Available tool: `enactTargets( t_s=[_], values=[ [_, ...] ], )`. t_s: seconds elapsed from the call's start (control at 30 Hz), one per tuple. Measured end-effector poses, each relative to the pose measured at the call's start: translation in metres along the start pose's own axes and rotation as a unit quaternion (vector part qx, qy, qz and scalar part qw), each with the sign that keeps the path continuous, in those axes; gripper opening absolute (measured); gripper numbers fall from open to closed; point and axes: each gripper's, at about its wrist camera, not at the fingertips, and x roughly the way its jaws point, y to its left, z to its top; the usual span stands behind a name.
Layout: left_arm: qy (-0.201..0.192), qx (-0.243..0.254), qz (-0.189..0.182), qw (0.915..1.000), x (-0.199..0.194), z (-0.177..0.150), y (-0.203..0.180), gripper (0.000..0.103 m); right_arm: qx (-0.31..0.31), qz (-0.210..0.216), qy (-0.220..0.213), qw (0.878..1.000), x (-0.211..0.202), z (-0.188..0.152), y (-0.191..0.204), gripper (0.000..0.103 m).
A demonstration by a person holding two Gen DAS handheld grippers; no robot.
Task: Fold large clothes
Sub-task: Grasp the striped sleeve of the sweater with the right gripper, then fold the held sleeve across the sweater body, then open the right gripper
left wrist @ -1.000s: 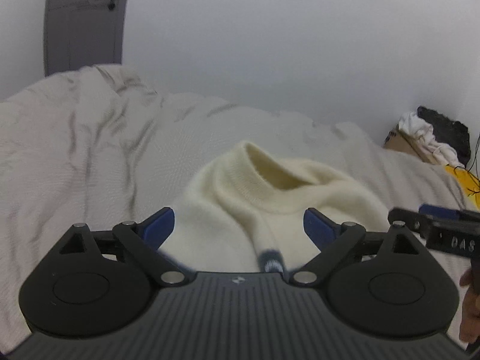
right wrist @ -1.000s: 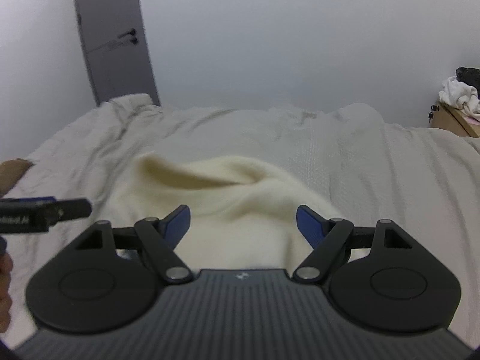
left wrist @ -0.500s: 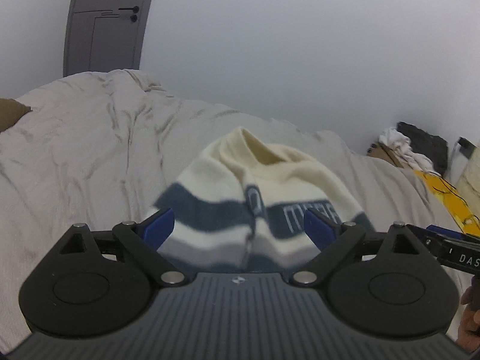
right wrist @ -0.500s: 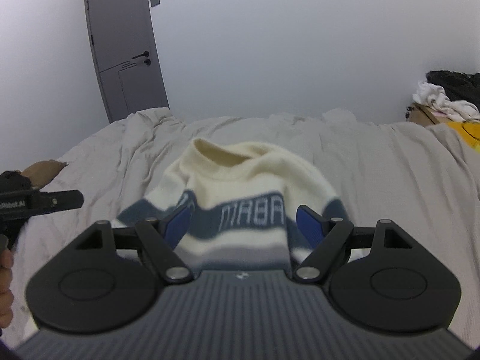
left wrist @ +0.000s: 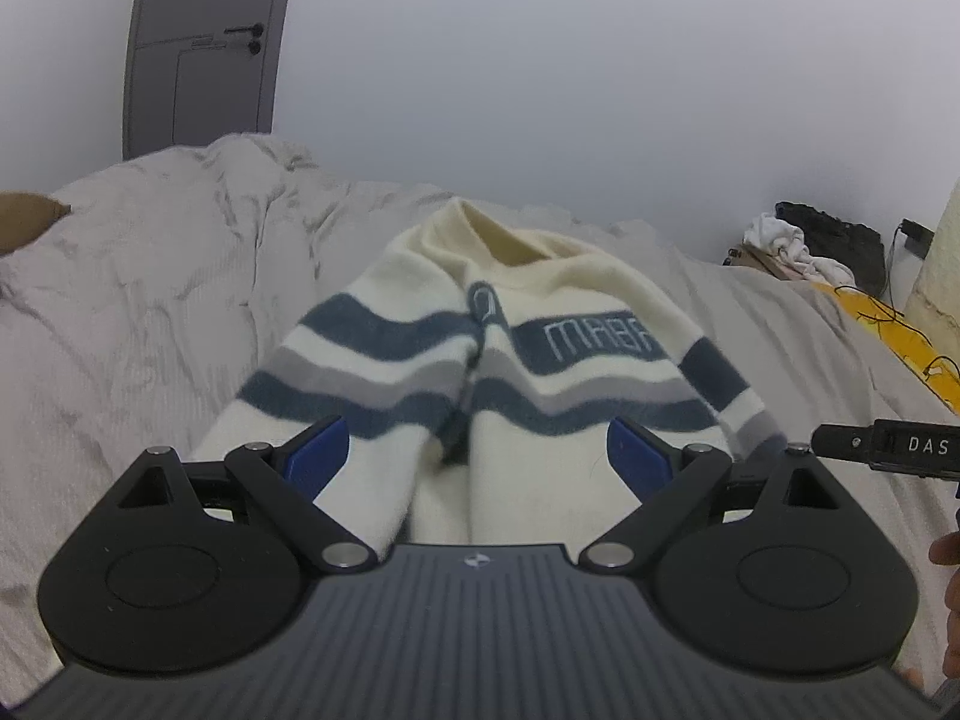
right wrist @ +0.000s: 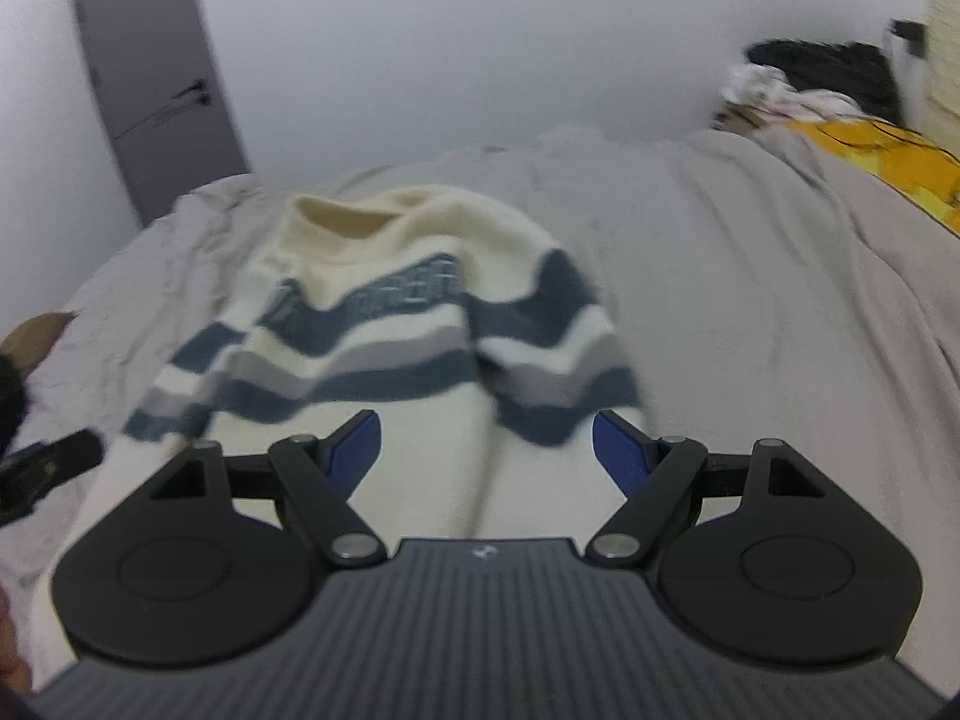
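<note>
Covering bed, rumpled beige duvet

Left gripper and right gripper side by side, angled downward, jaws wide apart, nothing gripped

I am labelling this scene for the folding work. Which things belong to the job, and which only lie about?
For the job:
- striped sweater
- bed cover under it

Lying about:
- clothes pile by the wall
- yellow cloth
- grey door
</note>
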Motion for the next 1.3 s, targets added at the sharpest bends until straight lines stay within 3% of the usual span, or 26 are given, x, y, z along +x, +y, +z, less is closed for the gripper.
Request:
enactTargets(
  t_s=[0.13,0.2,0.27,0.4,0.57,0.63,0.7,0.83,0.9,1.07,1.3],
  values=[
    [0.006,-0.018,-0.006,0.9998,0.013,-0.002,0.012,0.095,0.018,-0.035,0.015,0.999,0.019,0.0,-0.015,0.08],
    [0.012,-0.031,-0.009,0.9994,0.022,-0.003,0.02,0.095,0.042,-0.048,0.028,0.998,0.032,0.001,-0.025,0.093],
    [0.021,-0.045,-0.013,0.9987,0.031,-0.005,0.029,0.095,0.095,-0.044,0.043,0.994,0.046,-0.001,-0.039,0.097],
    [0.042,-0.055,-0.022,0.9974,0.049,-0.01,0.041,0.095,0.138,-0.065,0.073,0.986,0.069,-0.009,-0.05,0.097],
    [0.073,-0.085,-0.024,0.9935,0.071,-0.015,0.056,0.095,0.218,-0.098,0.11,0.965,0.093,-0.024,-0.072,0.096],
    [0.075,-0.091,-0.027,0.9927,0.076,-0.016,0.058,0.095,0.255,-0.08,0.13,0.955,0.102,-0.033,-0.077,0.098],
    [0.076,-0.1,-0.028,0.9917,0.078,-0.016,0.06,0.095,0.243,-0.075,0.134,0.958,0.104,-0.035,-0.072,0.096],
    [0.07,-0.115,-0.029,0.9904,0.077,-0.017,0.063,0.095,0.208,-0.084,0.132,0.966,0.102,-0.039,-0.056,0.077],
    [0.068,-0.121,-0.028,0.99,0.075,-0.017,0.063,0.095,0.195,-0.077,0.122,0.97,0.096,-0.039,-0.049,0.052],
    [0.061,-0.134,-0.022,0.9889,0.069,-0.018,0.067,0.095,0.181,-0.068,0.117,0.974,0.088,-0.037,-0.05,0.022],
    [0.051,-0.14,0.0,0.9888,0.059,-0.018,0.073,0.095,0.186,-0.052,0.086,0.977,0.06,-0.007,-0.065,0.015]
  ],
)
